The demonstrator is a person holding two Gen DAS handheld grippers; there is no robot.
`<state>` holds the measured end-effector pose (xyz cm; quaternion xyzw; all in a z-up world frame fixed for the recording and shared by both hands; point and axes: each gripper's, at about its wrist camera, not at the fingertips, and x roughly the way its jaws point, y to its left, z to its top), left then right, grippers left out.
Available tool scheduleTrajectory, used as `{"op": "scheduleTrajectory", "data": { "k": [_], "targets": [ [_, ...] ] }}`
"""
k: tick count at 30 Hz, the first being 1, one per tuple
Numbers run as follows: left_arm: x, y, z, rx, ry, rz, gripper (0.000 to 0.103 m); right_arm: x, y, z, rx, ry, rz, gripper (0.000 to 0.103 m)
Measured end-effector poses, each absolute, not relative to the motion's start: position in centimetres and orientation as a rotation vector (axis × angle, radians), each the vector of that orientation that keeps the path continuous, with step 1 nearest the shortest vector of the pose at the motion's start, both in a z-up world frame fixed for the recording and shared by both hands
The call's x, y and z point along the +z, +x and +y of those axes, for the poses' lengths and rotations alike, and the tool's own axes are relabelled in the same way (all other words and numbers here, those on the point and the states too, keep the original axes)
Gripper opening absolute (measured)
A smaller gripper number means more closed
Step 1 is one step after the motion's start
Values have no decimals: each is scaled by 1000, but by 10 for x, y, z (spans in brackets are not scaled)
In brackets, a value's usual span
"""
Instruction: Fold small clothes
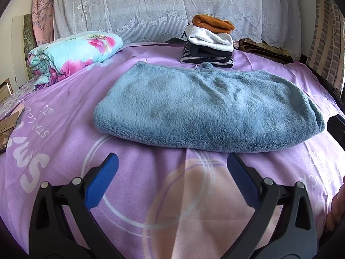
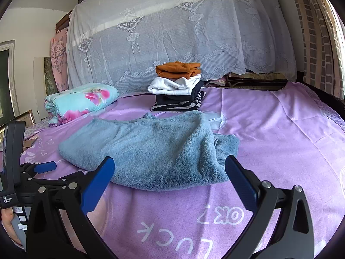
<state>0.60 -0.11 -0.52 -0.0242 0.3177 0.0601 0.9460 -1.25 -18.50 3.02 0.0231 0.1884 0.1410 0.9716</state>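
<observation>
A fluffy blue-grey garment (image 1: 204,105) lies folded on the purple bed sheet (image 1: 133,190); it also shows in the right wrist view (image 2: 148,149), with a loose part bunched at its right end. My left gripper (image 1: 172,164) is open and empty, just short of the garment's near edge. My right gripper (image 2: 170,166) is open and empty, its tips at the garment's near right edge. The left gripper also shows at the left of the right wrist view (image 2: 45,166).
A stack of folded clothes (image 1: 209,41), orange on top, stands behind the garment, also in the right wrist view (image 2: 179,86). A rolled floral quilt (image 1: 71,58) lies at the back left. A lace-covered headboard (image 1: 161,6) runs along the back.
</observation>
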Motion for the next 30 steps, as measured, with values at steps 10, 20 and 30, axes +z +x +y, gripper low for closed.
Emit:
{"op": "scheduleTrajectory", "data": {
  "k": [10,20,30],
  "targets": [
    [-5,6,0,122,-51,648,101,30,-12,-185,286,46,382,102],
    [-8,5,0,122,-55,651,101,28,-13,-184,284,47,382,102],
    [-9,5,2,122,-60,653,101,27,-13,-183,286,56,390,102]
  ]
}}
